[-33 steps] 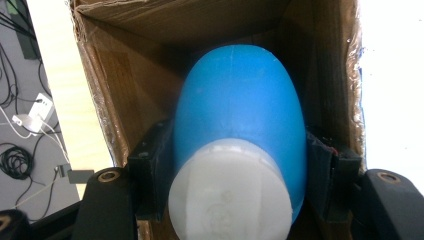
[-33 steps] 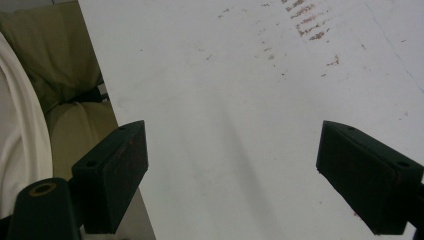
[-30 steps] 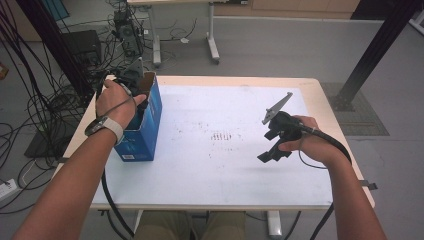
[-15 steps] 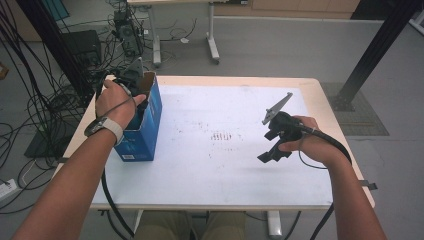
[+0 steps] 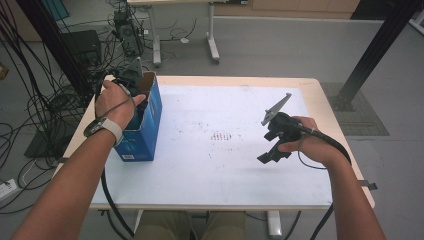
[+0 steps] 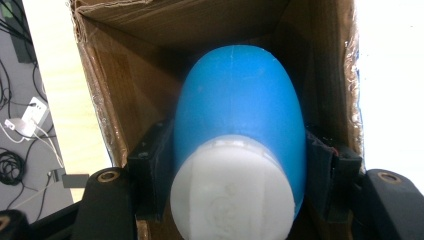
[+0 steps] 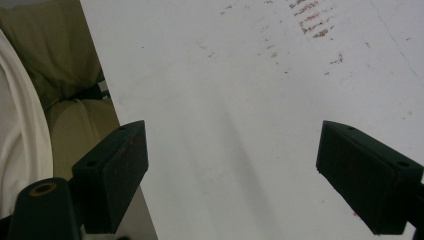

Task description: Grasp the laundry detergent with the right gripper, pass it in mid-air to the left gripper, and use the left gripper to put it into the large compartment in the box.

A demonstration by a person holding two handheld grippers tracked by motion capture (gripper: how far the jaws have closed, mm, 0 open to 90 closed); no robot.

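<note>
text: none legible | blue box (image 5: 142,135): white label, too small to read

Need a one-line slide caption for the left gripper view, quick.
Left gripper shut on a blue bottle with a white cap, inside an open cardboard box.

A white bench (image 5: 210,165) with a pale wooden edge is seen from above, and a patch of small dark marks (image 5: 222,136) is spread near its middle. Grey floor (image 5: 280,50) is laid around it. Bundles of black cables (image 5: 30,100) are hung and heaped at the left, beside a dark case (image 5: 82,45). A white power strip (image 5: 7,189) is lain at the lower left. Farther back, the white legs of a second table (image 5: 212,40) are stood, and a black slanted post (image 5: 375,50) is set at the right.
</note>
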